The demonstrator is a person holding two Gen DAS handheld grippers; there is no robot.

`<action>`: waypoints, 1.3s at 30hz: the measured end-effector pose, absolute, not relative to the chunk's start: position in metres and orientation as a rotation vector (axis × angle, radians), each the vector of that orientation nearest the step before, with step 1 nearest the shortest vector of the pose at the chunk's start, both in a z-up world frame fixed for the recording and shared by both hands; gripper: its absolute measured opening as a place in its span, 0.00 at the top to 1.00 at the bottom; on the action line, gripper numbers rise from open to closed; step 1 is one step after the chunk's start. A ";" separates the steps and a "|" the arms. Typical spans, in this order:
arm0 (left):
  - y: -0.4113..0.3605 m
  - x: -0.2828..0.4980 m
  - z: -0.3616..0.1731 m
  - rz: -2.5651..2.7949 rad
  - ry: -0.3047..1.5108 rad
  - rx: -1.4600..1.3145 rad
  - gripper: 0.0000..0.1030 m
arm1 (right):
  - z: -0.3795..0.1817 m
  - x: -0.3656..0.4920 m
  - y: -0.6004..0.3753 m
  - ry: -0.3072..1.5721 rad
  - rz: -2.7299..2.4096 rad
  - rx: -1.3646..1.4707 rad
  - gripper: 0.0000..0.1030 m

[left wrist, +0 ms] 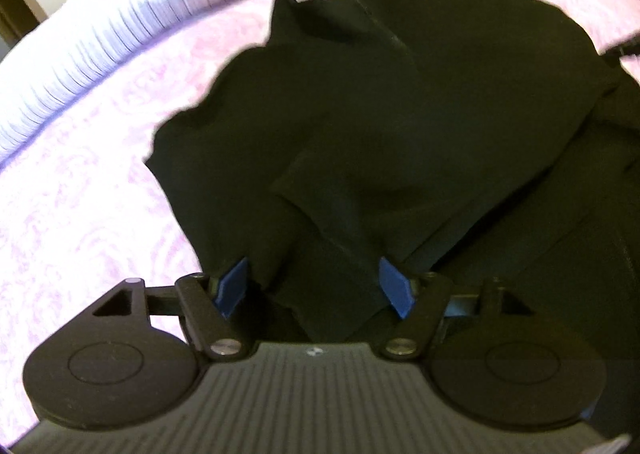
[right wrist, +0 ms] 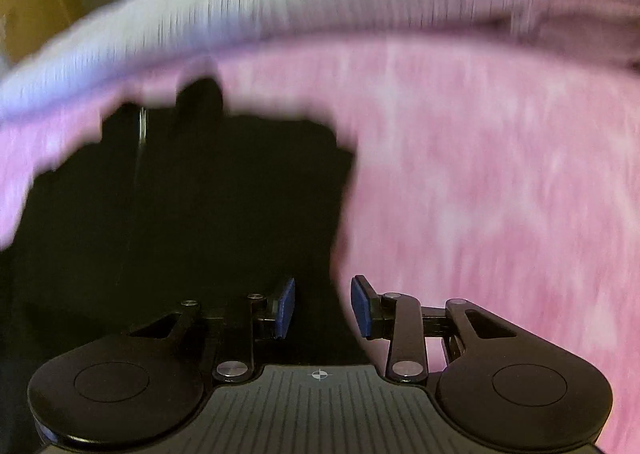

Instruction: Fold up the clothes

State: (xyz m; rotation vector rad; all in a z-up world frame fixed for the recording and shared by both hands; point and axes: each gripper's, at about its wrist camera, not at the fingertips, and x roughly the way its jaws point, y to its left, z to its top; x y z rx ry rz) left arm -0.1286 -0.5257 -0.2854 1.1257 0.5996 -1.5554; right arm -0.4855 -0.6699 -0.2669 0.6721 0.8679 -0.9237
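A black garment (left wrist: 380,126) lies rumpled on a pink bedspread (left wrist: 80,214), its far edge reaching toward a white ribbed band (left wrist: 100,34) that runs along the bed's far side. In the left wrist view the cloth fills the middle and right of the scene, with folds overlapping and a seam showing near the far end.

The left tongs (left wrist: 314,286) stand released, their blue pads (left wrist: 232,286) well apart, and a flap of the garment lies between them (whether the pads touch the cloth is hard to tell).

The right wrist view is blurred. There the garment (right wrist: 180,214) covers the left and near part of the scene, while bare bedspread (right wrist: 500,194) takes up the right. The right tongs (right wrist: 324,306) are also released, with a clear gap between the pads (right wrist: 286,306); they sit at the garment's right edge, the left pad over black cloth and the right pad over pink.
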 end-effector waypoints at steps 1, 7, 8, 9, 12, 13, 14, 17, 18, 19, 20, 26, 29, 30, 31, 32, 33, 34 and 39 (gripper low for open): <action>-0.528 -0.127 -0.286 -1.552 0.610 1.124 0.25 | -0.276 -0.489 -0.666 0.905 -0.925 0.669 0.66; -0.516 -0.126 -0.260 -1.508 0.566 1.148 0.34 | -0.238 -0.497 -0.649 0.880 -0.995 0.646 0.65; -0.508 -0.125 -0.255 -1.500 0.569 1.146 0.34 | -0.234 -0.496 -0.639 0.897 -0.967 0.625 0.65; -0.497 -0.124 -0.250 -1.486 0.574 1.145 0.34 | -0.229 -0.495 -0.629 0.914 -0.939 0.605 0.65; -0.458 -0.133 -0.241 -1.478 0.567 1.163 0.34 | -0.214 -0.493 -0.599 0.963 -0.854 0.543 0.62; -0.444 -0.138 -0.238 -1.480 0.562 1.173 0.34 | -0.211 -0.492 -0.589 0.982 -0.824 0.519 0.60; -0.429 -0.143 -0.236 -1.483 0.557 1.182 0.34 | -0.211 -0.489 -0.576 1.009 -0.786 0.485 0.57; -0.387 -0.157 -0.229 -1.489 0.541 1.210 0.34 | -0.219 -0.485 -0.539 1.080 -0.660 0.373 0.52; -0.373 -0.162 -0.226 -1.491 0.536 1.220 0.34 | -0.220 -0.484 -0.527 1.099 -0.620 0.326 0.51; -0.359 -0.166 -0.224 -1.492 0.530 1.229 0.33 | -0.221 -0.483 -0.516 1.114 -0.582 0.286 0.51; -0.345 -0.171 -0.221 -1.494 0.525 1.238 0.33 | -0.221 -0.484 -0.505 1.121 -0.553 0.265 0.51; -0.261 -0.202 -0.211 -1.599 0.449 1.335 0.30 | -0.224 -0.485 -0.451 1.158 -0.459 0.214 0.50; -0.219 -0.217 -0.216 -1.759 0.372 1.420 0.30 | -0.231 -0.486 -0.429 1.179 -0.467 0.224 0.50; -0.206 -0.221 -0.218 -1.811 0.350 1.449 0.29 | -0.232 -0.484 -0.420 1.187 -0.474 0.231 0.50; -0.198 -0.222 -0.221 -1.848 0.333 1.468 0.30 | -0.233 -0.483 -0.412 1.192 -0.484 0.240 0.50; -0.188 -0.224 -0.223 -1.886 0.309 1.487 0.30 | -0.233 -0.482 -0.406 1.195 -0.489 0.247 0.50; -0.176 -0.227 -0.225 -1.914 0.280 1.505 0.30 | -0.234 -0.480 -0.399 1.196 -0.491 0.248 0.50; -0.170 -0.227 -0.229 -1.932 0.253 1.524 0.30 | -0.235 -0.478 -0.395 1.198 -0.493 0.242 0.50; -0.156 -0.231 -0.259 -1.968 0.080 1.622 0.30 | -0.238 -0.479 -0.367 1.213 -0.510 0.248 0.50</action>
